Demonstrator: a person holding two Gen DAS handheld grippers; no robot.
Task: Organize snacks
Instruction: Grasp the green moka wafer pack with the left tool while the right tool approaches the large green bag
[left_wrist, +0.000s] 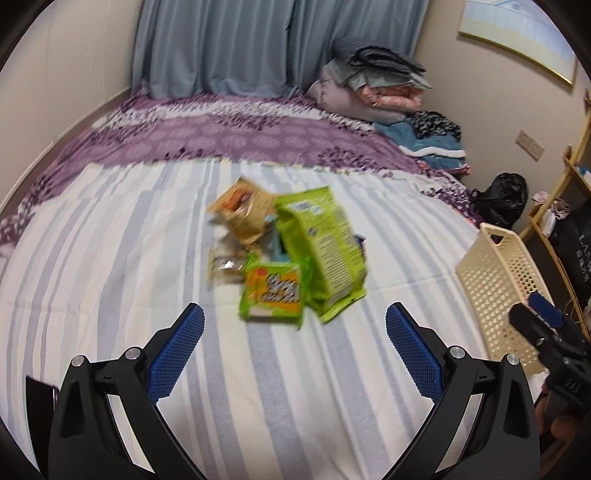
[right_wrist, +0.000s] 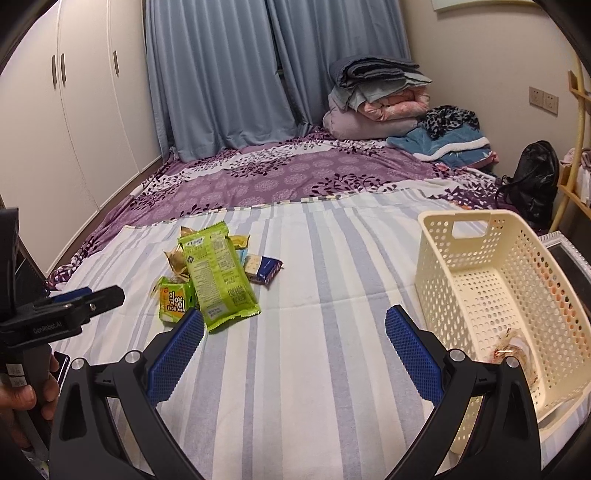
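On the striped bedspread (right_wrist: 303, 354), a small heap of snack packets lies well apart from the cream perforated basket (right_wrist: 476, 295), which sits off to the right and already holds one clear-wrapped snack (right_wrist: 517, 350) near its front wall. The left hand-held gripper (left_wrist: 295, 325) hovers just short of the heap with its blue pads spread wide and nothing between them; the right hand-held gripper (right_wrist: 295, 326) is likewise spread and empty, hanging between the heap and the basket. The nearest item to the left one is the small green-and-orange packet (left_wrist: 273, 291), lying flat with the tall green bag (left_wrist: 321, 251) leaning against its right side; a tan crinkly packet (left_wrist: 243, 210) and a dark blue cracker packet (right_wrist: 267, 269) sit behind. The step in hand looks like picking the next snack. To do it well, I would take the small front packet first, closing across its short edges and low to the bed, so the tall bag is not dragged along. Lift straight up before swinging right, then release over the basket's open middle.
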